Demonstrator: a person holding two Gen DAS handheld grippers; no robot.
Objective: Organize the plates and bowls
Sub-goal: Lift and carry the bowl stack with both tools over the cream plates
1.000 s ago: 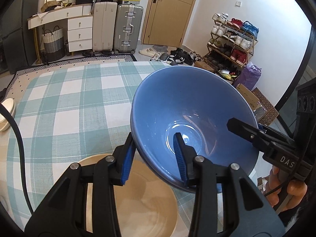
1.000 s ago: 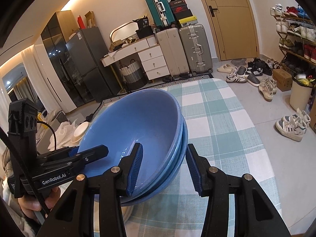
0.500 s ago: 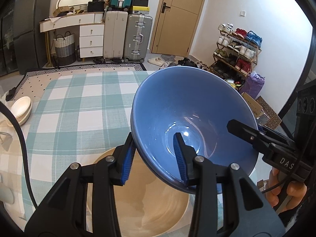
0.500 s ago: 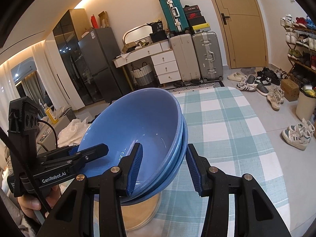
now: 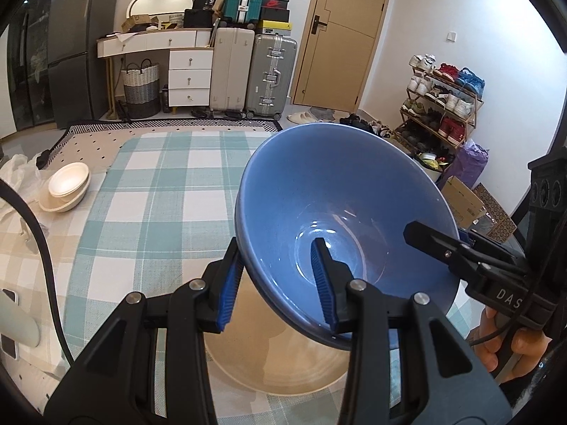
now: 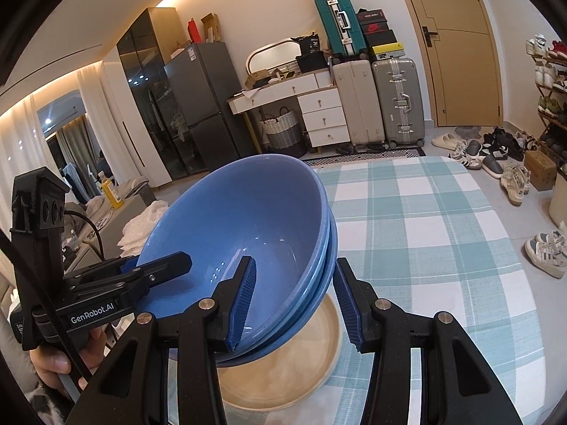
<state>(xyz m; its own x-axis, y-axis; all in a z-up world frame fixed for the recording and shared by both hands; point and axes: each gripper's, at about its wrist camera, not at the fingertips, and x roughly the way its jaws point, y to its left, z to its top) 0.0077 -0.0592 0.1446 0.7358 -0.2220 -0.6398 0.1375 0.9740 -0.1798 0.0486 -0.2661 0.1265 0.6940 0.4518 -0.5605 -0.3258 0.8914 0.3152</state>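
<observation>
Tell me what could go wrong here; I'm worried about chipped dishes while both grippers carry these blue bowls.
1. The blue bowls hang tilted over the beige plate; each gripper, left and right, pinches only the rim, so they might slip and strike it.
2. In the right wrist view the stack looks nested, rims offset, and the inner bowl could slide out.
3. Uneven pulling between the grippers could twist the stack loose.

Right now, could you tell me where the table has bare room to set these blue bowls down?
Bare checked cloth lies between the white bowls at the left edge and the beige plate. It is crowded over that plate, where both grippers hold the blue bowls.
</observation>
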